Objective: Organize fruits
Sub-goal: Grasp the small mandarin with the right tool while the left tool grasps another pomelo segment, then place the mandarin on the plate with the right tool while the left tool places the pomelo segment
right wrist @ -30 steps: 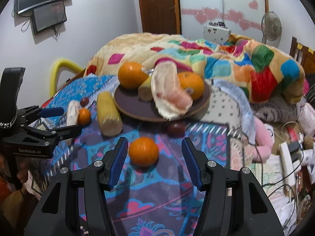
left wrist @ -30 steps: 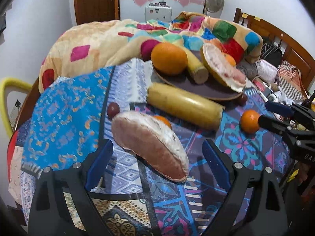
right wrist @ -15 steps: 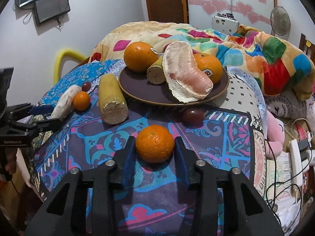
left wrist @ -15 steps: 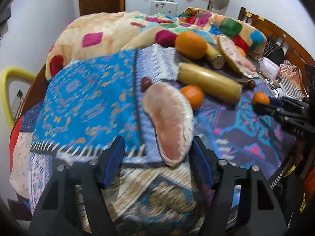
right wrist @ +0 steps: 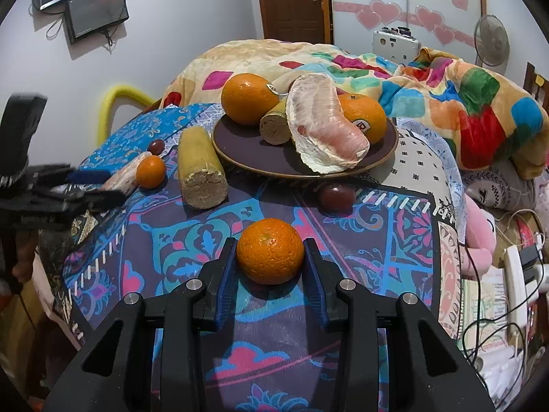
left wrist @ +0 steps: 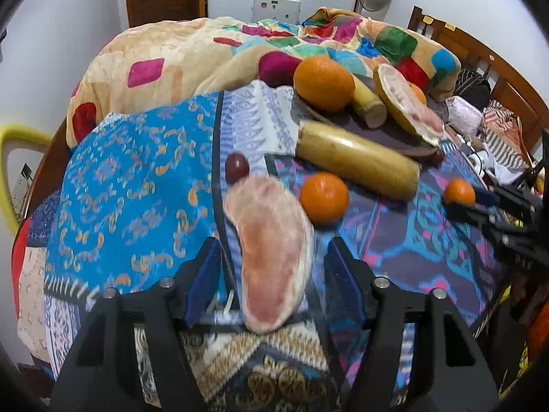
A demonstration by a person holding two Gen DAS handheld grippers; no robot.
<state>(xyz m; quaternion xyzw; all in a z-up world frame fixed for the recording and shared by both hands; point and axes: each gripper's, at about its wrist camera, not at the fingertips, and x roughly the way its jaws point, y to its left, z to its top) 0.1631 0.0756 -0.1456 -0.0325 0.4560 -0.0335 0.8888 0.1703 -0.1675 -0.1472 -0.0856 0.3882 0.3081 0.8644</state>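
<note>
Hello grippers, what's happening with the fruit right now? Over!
Right hand-held gripper shut on small orange. Left hand-held gripper open around pomelo piece. Plate path clear.

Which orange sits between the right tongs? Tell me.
The small orange on the purple patterned cloth, between the right tongs. Two larger oranges sit on the plate; another lies beside the pomelo segment.

Orange tangerine [right wrist: 270,250], blue fingers [right wrist: 227,274], dark purple plate [right wrist: 247,151]

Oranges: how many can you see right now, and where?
4. Two sit on the plate: left orange, right orange. A small one lies by the pomelo slice. The right gripper brackets another.
</note>
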